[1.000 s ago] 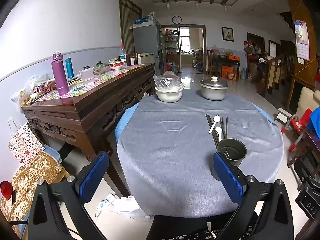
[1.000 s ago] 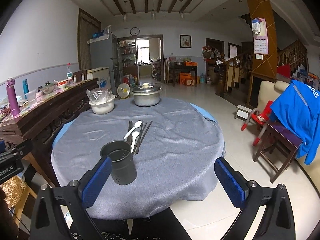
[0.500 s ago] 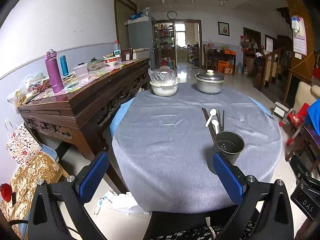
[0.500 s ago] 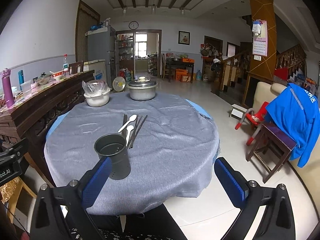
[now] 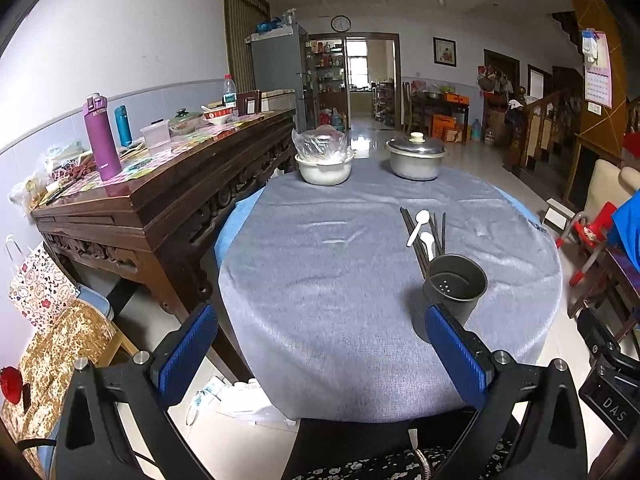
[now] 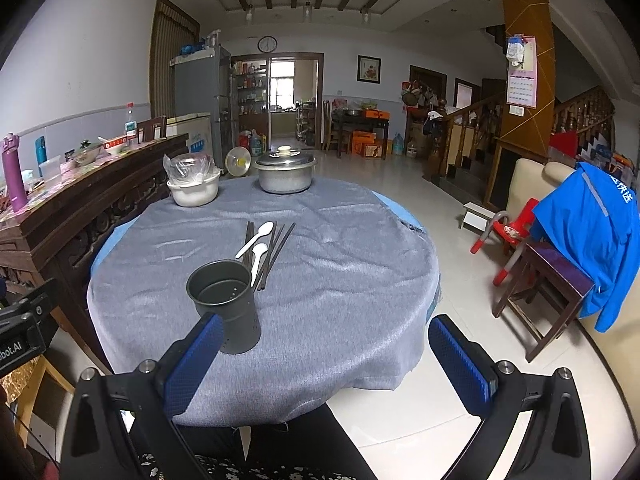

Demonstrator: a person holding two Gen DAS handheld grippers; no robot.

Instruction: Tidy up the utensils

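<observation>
We hold both the left gripper (image 5: 320,354) and right gripper (image 6: 326,364) spread wide, empty, short of the near table edge. The dark perforated metal holder (image 6: 225,304) stands near; white plastic spoons (image 6: 255,242) and dark chopsticks (image 6: 276,250) lie just beyond it. We should reach past the holder without knocking it.

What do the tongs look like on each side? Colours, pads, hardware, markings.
Both match: the left tongs and right tongs have matte black angular frames, two fingers lined with ribbed blue pads, and silver bolt heads. White lettering shows on each black body seen from the other side's view: "DAS" on one, "bot.AI" on the other.
</observation>
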